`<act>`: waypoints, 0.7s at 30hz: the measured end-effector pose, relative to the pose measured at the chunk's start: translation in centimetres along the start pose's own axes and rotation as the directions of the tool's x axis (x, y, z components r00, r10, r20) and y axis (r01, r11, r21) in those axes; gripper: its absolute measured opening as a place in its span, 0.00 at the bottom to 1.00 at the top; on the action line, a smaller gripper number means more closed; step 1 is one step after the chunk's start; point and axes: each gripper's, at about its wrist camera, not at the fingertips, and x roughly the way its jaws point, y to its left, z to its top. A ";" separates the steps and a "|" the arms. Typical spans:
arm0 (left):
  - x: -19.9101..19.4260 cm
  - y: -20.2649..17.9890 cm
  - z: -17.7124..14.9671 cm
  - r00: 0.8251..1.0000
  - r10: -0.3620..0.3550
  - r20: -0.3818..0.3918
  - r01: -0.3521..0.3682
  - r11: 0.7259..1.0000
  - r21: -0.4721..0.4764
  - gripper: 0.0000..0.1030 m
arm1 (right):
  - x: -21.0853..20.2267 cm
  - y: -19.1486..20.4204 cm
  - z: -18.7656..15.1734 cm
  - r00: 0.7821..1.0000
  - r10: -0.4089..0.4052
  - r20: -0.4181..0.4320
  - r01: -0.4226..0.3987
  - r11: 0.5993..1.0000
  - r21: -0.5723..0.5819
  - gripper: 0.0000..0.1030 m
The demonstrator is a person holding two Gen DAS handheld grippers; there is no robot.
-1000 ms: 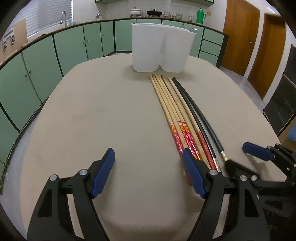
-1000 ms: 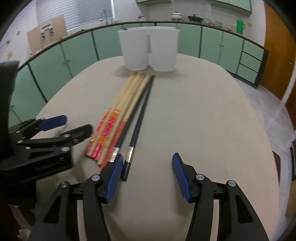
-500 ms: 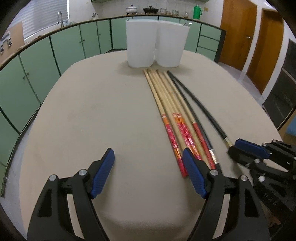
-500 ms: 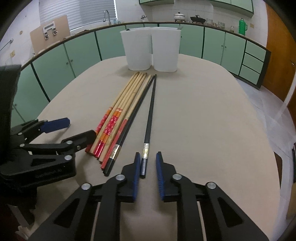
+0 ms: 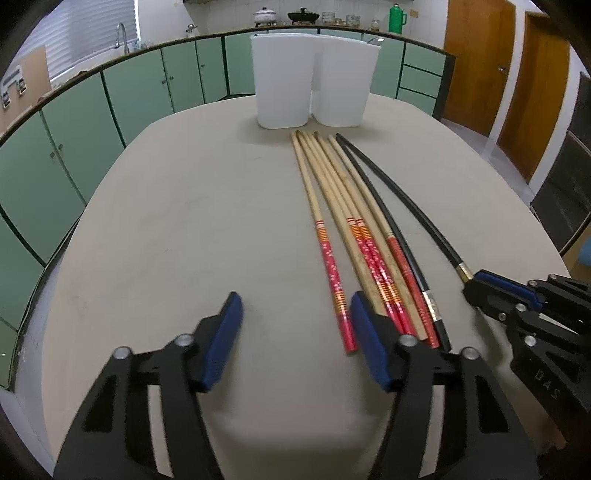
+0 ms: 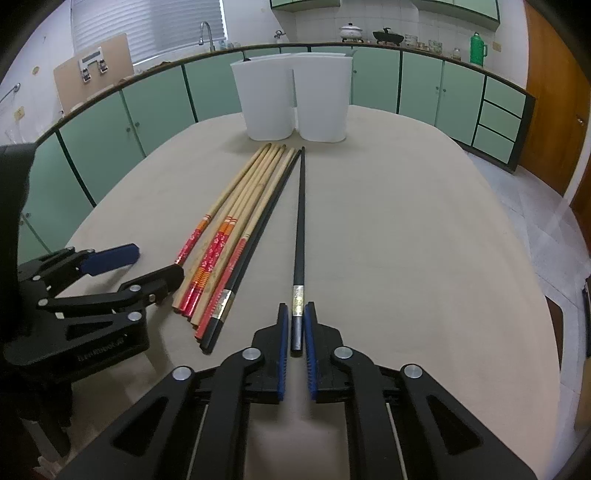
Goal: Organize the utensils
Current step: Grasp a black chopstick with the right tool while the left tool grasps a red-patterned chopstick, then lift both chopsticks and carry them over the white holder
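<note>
A bundle of wooden chopsticks (image 5: pixel 343 206) (image 6: pixel 243 206) with red ends lies on the beige table (image 5: pixel 166 240), pointing at two white containers (image 5: pixel 284 81) (image 6: pixel 266 99). My right gripper (image 6: pixel 297 325) (image 5: pixel 476 284) is shut on the near end of one black chopstick (image 6: pixel 301 221) (image 5: pixel 417 214), which lies apart from the bundle. A second black chopstick (image 6: pixel 266 214) stays against the bundle. My left gripper (image 5: pixel 295 332) (image 6: pixel 159 262) is closing. The red end of the leftmost wooden chopstick (image 5: pixel 332 273) lies between its jaws, just beside the right pad (image 5: pixel 369 339), not pinched.
Green cabinets (image 5: pixel 74 129) with a counter curve around the far side of the table. A sink tap (image 6: pixel 207 33), pots and a green flask (image 6: pixel 478 48) stand on the counter. Wooden doors (image 5: pixel 476 62) are at the right. Bare tabletop (image 6: pixel 406 240) lies right of the chopsticks.
My right gripper has shut on the black chopstick's end, and that stick now lies apart from the bundle. My left gripper's jaws have narrowed. The leftmost wooden chopstick has parted from the others.
</note>
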 end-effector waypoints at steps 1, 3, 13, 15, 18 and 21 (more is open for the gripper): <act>0.0 -0.1 0.0 1.000 0.000 0.002 0.000 1.000 0.003 0.43 | 0.0 0.0 0.0 1.000 0.000 0.000 0.000 1.000 0.002 0.07; -0.2 -0.4 -0.1 1.000 -0.003 0.007 0.003 1.000 0.018 0.32 | 0.0 -0.1 0.0 1.000 0.003 0.001 -0.003 1.000 0.005 0.07; -0.6 0.2 -0.1 0.999 -0.043 0.010 0.043 0.999 0.000 0.05 | -1.3 -1.1 0.4 0.999 0.008 0.045 -0.009 1.000 0.027 0.06; -1.3 0.5 0.0 0.999 -0.044 0.024 0.044 0.999 -0.007 0.05 | -2.1 -1.4 0.8 0.998 0.004 0.068 -0.006 1.000 0.025 0.06; -2.9 1.1 0.8 0.997 -0.035 0.070 0.035 0.999 -0.009 0.05 | -3.6 -1.9 1.6 0.994 0.008 0.108 -0.011 1.000 0.026 0.06; -4.9 1.5 1.7 0.991 -0.025 0.128 0.026 1.000 -0.007 0.05 | -5.0 -2.2 2.6 0.989 0.010 0.151 -0.013 1.000 0.018 0.06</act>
